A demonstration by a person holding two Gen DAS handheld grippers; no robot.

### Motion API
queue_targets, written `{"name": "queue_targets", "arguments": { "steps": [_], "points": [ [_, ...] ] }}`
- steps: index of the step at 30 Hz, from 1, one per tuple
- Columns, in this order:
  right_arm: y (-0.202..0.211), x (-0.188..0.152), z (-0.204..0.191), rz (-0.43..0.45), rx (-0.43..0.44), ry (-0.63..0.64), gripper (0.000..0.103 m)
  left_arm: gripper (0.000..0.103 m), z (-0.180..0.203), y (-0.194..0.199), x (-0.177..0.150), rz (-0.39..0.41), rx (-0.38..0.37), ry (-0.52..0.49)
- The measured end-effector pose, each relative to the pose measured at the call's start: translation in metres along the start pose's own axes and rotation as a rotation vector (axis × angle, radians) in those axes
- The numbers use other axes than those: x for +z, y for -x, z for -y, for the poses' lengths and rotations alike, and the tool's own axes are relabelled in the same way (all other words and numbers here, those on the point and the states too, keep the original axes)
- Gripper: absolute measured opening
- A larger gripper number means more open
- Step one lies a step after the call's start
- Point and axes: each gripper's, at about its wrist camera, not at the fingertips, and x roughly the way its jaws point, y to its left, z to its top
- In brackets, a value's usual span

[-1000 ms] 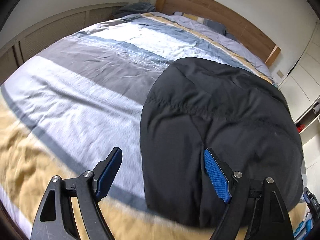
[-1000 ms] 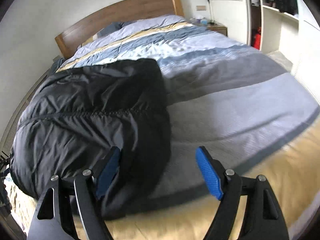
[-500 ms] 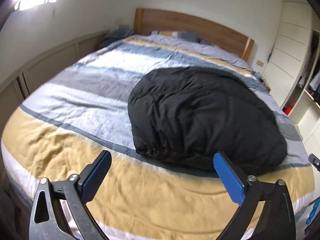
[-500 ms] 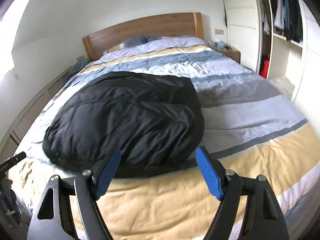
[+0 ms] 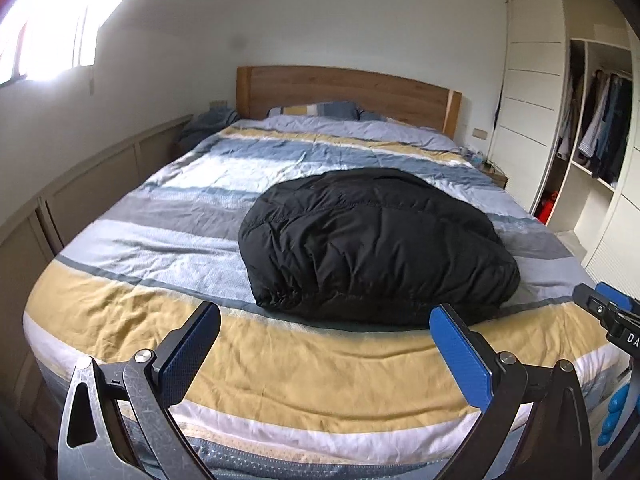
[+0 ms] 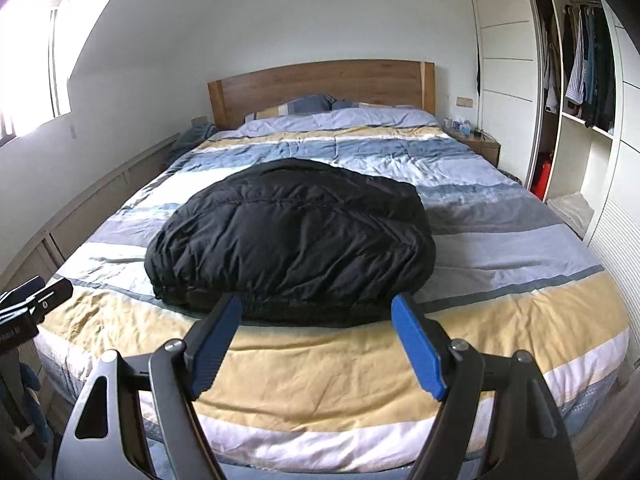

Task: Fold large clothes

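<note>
Lying mid-bed as a puffy black bundle: jacket (image 5: 372, 240), on the striped duvet (image 5: 168, 240), well short of the headboard (image 5: 344, 88). Looks light, soft and springy, with a slick shell; likely to puff back open and slide in the grip. Best pinched at the gathered near hem or a stitched seam, not the padded middle. Left gripper (image 5: 325, 354) and right gripper (image 6: 316, 344) both spread wide, holding nothing, hanging off the near bed edge, clear of the jacket.

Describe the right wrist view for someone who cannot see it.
A folded black puffy jacket lies on a striped bed, beyond the open right gripper held clear of it. A wooden headboard stands behind, an open wardrobe to the right.
</note>
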Motion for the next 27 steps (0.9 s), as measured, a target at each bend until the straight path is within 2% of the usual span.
{"name": "queue_targets", "arguments": {
  "steps": [3, 11, 19, 27],
  "points": [
    [0.013, 0.000, -0.005, 0.023, 0.000, 0.008, 0.077, 0.102, 0.006, 0.014, -0.001, 0.024, 0.025, -0.027],
    [0.038, -0.003, -0.007, 0.060, -0.003, 0.000, 0.077, 0.103, 0.013, 0.039, -0.005, 0.072, 0.034, -0.049],
    [0.050, -0.008, -0.011, 0.068, 0.004, 0.010, 0.077, 0.103, 0.022, 0.056, -0.012, 0.117, 0.073, -0.079],
    [0.052, -0.015, -0.012, 0.052, 0.006, 0.024, 0.077, 0.103, 0.022, 0.063, -0.017, 0.132, 0.100, -0.063]
  ]
}}
